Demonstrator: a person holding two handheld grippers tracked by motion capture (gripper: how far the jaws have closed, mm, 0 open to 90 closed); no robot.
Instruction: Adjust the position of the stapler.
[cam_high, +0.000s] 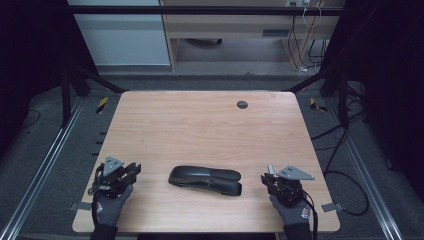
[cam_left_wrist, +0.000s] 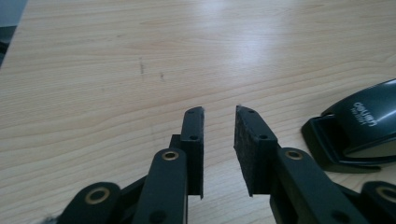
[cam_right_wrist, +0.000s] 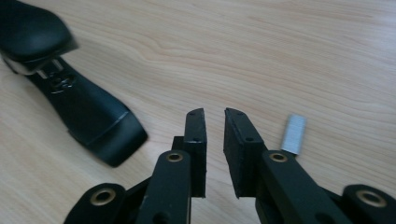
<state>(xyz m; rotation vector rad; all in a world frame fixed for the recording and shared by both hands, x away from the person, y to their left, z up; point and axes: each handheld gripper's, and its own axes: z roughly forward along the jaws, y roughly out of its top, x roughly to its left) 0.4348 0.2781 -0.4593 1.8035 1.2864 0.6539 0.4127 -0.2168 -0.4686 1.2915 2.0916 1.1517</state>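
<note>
One black stapler (cam_high: 205, 180) lies flat on the wooden table (cam_high: 200, 125), near the front edge, roughly midway between the two grippers. Long axis runs left-right across the table in the high view, slightly tilted so the right end sits a bit nearer the person. Thicker rounded end at left, flatter end at right. In the left gripper view one end of it (cam_left_wrist: 359, 130), with pale lettering on top, shows at the right edge; in the right gripper view it (cam_right_wrist: 70, 93) runs diagonally from upper left down toward the jaws, arm lifted off the base.

One strip of staples (cam_right_wrist: 295, 134), silver, lies on the table just beside the right gripper's jaw tips, apart from the stapler. In the high view it (cam_high: 270, 169) is a small pale piece by that gripper.

Left gripper (cam_high: 134, 170): held by a gloved hand (cam_high: 111, 202) at the table's front left, low over the wood, jaws aimed toward the stapler, well short of it. Jaws stand slightly apart, a narrow gap, nothing between them (cam_left_wrist: 219, 116).

Right gripper (cam_high: 265, 179): gloved hand (cam_high: 292, 210) at front right, low, jaws pointing left toward the stapler's right end, near but not touching. Jaws a narrow gap apart, holding nothing (cam_right_wrist: 215, 116).

Count: two grippers, two gloved hands, one round dark grommet (cam_high: 242, 104) near the table's far edge.
</note>
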